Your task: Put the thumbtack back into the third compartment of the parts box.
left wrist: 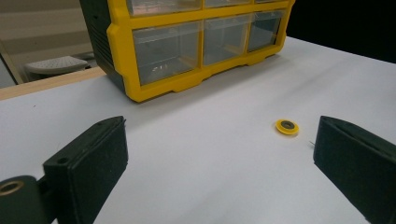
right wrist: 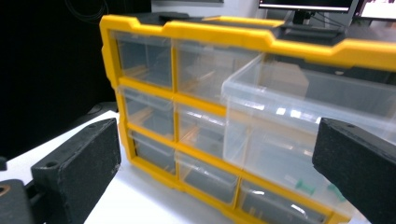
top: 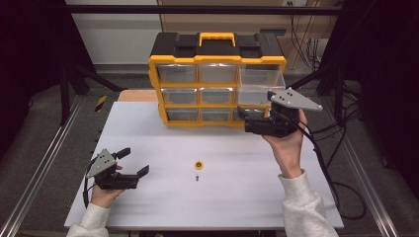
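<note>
Right gripper (top: 247,120), jaws spread, is hovering right of centre by the pulled-out top-right drawer (top: 262,78), whose long axis is pointing toward the person. Left gripper (top: 134,162), lower left, is gaping too.

White table (top: 237,197): organizer (top: 217,79), washer (top: 198,165), screw (top: 197,178)

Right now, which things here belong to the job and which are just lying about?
In the job:
pulled-out top right drawer
yellow organiser
right tongs, open beside it

Lying about:
yellow washer
small screw
left tongs, open, idle
</note>
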Demonstrator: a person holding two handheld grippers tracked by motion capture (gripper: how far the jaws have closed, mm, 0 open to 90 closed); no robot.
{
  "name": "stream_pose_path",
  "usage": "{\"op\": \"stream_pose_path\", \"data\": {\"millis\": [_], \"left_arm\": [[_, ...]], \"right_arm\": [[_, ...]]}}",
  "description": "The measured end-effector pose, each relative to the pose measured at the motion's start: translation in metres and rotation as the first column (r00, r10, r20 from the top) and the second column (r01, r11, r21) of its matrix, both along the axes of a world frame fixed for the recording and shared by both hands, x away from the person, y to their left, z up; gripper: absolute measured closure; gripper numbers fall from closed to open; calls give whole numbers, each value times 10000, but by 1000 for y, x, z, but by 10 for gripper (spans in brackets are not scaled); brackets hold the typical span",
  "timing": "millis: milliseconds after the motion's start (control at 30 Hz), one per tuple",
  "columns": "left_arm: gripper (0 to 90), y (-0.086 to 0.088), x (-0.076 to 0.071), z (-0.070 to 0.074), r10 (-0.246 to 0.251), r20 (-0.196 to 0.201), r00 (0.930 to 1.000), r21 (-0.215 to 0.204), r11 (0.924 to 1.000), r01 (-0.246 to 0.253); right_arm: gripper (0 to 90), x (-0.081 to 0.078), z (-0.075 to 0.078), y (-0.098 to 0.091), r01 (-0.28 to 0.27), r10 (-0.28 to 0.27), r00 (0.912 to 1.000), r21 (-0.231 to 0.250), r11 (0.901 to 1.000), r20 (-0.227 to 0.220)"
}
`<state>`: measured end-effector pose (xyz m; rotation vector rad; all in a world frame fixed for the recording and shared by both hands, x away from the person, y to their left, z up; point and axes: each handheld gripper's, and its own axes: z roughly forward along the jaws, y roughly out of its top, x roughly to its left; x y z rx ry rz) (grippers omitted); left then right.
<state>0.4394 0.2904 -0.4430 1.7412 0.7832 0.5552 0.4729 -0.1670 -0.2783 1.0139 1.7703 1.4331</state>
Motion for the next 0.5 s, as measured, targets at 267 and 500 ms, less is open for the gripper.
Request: {"op": "stream_pose_path", "data": {"millis": [267, 500], "left_arm": [[27, 0, 0, 0, -9, 3, 10000, 4, 10000, 9], [26, -1, 0, 0, -9, 7, 10000, 19, 10000, 9]], "right_arm": [[14, -11, -25, 8, -254, 252, 9993, -66, 9997, -280], [14, -16, -47, 19, -543, 530, 9966, -189, 9983, -636]]}}
